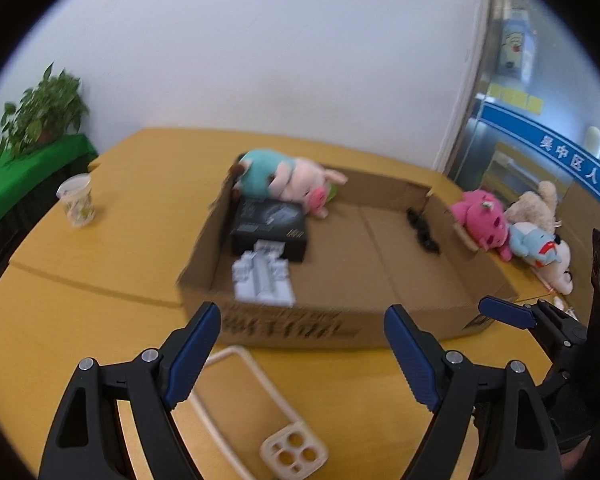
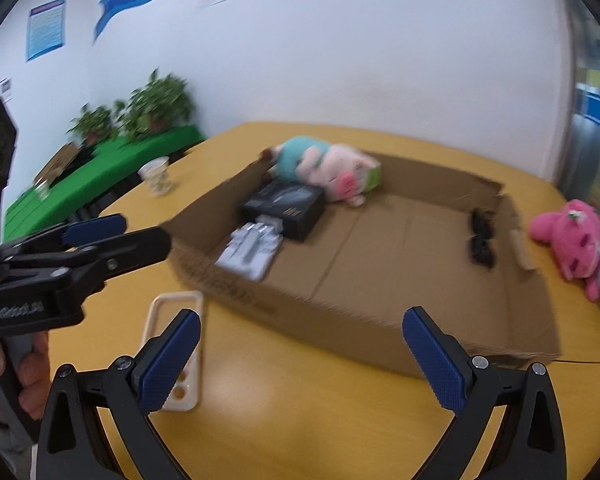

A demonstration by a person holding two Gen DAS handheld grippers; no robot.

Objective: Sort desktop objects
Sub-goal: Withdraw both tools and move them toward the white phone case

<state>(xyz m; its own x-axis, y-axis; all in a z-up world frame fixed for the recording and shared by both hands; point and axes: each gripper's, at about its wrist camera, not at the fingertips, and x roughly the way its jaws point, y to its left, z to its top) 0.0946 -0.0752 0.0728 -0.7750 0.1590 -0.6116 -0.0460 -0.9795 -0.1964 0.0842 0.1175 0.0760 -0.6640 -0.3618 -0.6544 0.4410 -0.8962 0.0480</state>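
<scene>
While looking from the left wrist, shows more of the plush pile right of the cardboard box [image 1: 340,320]: a pink plush [image 1: 482,220], a beige plush [image 1: 538,204] and a pale blue plush [image 1: 536,246], all on the table [image 1: 80,304] just outside the box's right wall. From the right wrist, shows only the pink one [image 2: 570,240] in full, but adds a second potted plant [image 2: 94,122] on the green-covered bench [image 2: 100,172] and the person's hand [image 2: 24,380] on the left gripper's handle.

Inside the box, at its left end in both views: a pig plush [image 1: 292,184] in a teal top, a black carton [image 1: 270,230] in front of it, and a grey moulded part [image 1: 262,280] leaning against the carton. Small dark items [image 1: 422,232] by the right wall, too blurred to name.

Left gripper [image 1: 302,354]: fingers wide apart, holding nothing, hovering over the white phone case [image 1: 256,412], which lies flat on the table in front of the box. Right gripper [image 2: 302,354]: also spread wide, empty, touching nothing, its left finger overlapping the case [image 2: 172,344] in view. Paper cup [image 1: 77,199] well apart, at far left.
</scene>
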